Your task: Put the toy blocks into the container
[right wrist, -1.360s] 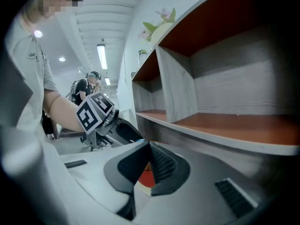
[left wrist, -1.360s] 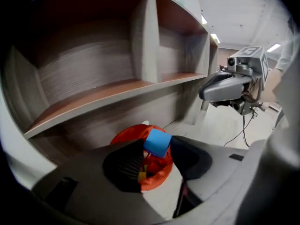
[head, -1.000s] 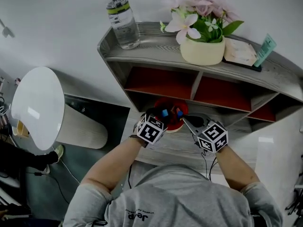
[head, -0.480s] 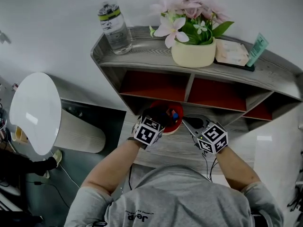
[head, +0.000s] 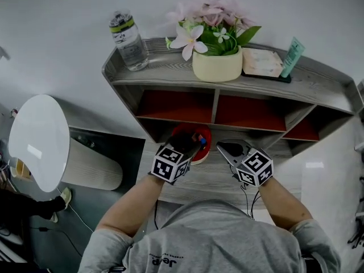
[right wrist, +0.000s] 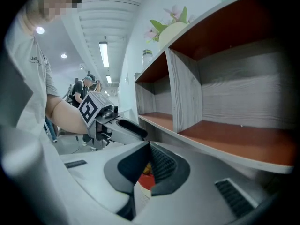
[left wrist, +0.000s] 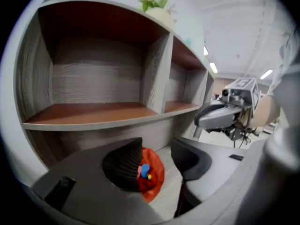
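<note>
A red bowl point(head: 203, 151) sits on the grey desk under the shelf unit. It holds a blue block point(left wrist: 145, 169) and a small yellow one point(left wrist: 149, 176). My left gripper point(head: 192, 145) hovers at the bowl's near left rim. Its jaws have just been closing, but they stand apart with nothing between the pads, and the left gripper view shows the bowl beyond them point(left wrist: 157, 150). My right gripper point(head: 226, 149) hangs just right of the bowl. Its fingertips meet point(right wrist: 149, 148), and only the bowl's red shows behind them.
The wooden shelf unit point(head: 216, 75) has red-lined cubbies right behind the bowl. On top stand a water bottle point(head: 127, 34), a flower pot point(head: 216, 64) and a packet point(head: 263, 62). A white round stool point(head: 35, 141) is at the left, beside the desk.
My left gripper has lifted and drawn back a little from over the bowl. The right gripper has shifted slightly. The head view has swung, so the shelf sits further left.
</note>
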`<action>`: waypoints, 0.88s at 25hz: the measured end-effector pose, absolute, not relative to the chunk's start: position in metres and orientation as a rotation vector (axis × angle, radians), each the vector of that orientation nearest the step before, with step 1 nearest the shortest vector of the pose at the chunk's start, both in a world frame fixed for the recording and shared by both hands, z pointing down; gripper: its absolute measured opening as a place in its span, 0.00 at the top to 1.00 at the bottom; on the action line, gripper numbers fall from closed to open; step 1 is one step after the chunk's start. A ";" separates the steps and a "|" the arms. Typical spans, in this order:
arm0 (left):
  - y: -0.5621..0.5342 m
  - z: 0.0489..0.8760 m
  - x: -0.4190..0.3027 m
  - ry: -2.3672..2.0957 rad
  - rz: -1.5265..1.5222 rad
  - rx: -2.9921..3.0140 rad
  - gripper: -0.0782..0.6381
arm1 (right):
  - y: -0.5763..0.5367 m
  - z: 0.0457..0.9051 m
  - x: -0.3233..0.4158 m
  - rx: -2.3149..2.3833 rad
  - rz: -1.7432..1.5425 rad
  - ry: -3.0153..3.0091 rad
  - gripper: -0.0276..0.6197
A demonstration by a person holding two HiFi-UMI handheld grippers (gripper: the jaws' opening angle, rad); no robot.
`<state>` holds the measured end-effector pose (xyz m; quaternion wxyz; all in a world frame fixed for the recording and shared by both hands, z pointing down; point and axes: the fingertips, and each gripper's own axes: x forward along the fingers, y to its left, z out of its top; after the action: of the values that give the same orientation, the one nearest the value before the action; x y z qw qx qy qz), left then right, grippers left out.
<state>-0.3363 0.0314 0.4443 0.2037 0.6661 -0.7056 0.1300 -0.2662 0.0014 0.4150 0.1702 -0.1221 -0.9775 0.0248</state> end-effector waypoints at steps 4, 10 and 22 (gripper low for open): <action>0.039 0.404 -0.318 -1.980 0.083 1.961 0.76 | -0.009 0.392 -0.239 -0.315 0.115 -2.820 0.96; 0.047 0.361 -0.299 -2.053 -0.107 2.030 0.88 | -0.036 0.368 -0.182 -0.231 0.160 -2.887 0.96; 0.042 0.364 -0.221 -1.918 -0.139 2.162 0.87 | -0.057 0.367 -0.113 -0.130 0.396 -2.994 0.95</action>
<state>-0.2210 0.0424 0.3642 0.1238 0.7416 -0.6576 -0.0475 -0.1128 -0.0568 0.3668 0.0595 -0.0430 -0.9887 0.1309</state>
